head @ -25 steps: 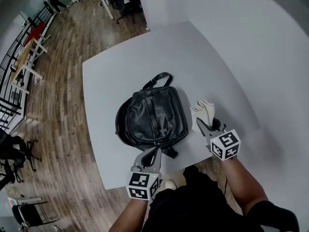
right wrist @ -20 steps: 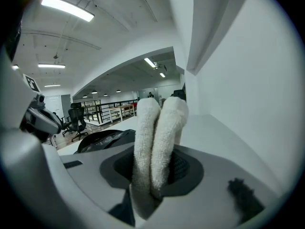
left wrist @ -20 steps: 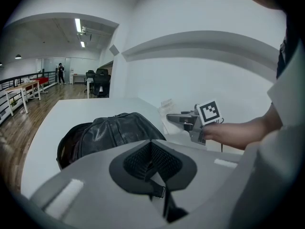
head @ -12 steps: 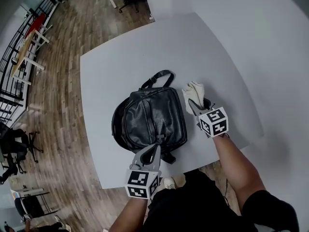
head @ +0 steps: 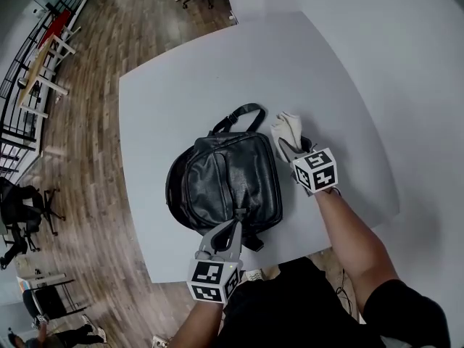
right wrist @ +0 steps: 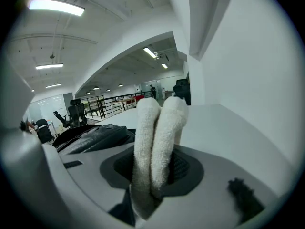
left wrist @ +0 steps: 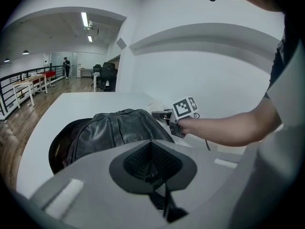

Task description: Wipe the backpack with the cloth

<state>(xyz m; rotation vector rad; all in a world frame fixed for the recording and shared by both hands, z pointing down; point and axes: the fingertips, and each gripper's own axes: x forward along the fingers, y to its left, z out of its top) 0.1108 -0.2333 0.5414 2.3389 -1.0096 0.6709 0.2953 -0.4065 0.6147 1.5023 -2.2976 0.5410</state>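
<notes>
A black backpack (head: 221,183) lies at the centre of the frame on a white bench (head: 181,85). The right hand-held gripper (head: 285,145) is clenched on a folded white cloth (head: 288,127), which sits just beside the bag's upper right corner. At lower centre, the left hand-held gripper (head: 233,227) is closed on what looks like a black strap (left wrist: 164,202) at the backpack's near edge.

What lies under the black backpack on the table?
Only the white table shows beneath the backpack, extending all round it. The patch that it covers is hidden, so anything flat lying there cannot be seen; nothing sticks out but its own strap.
</notes>
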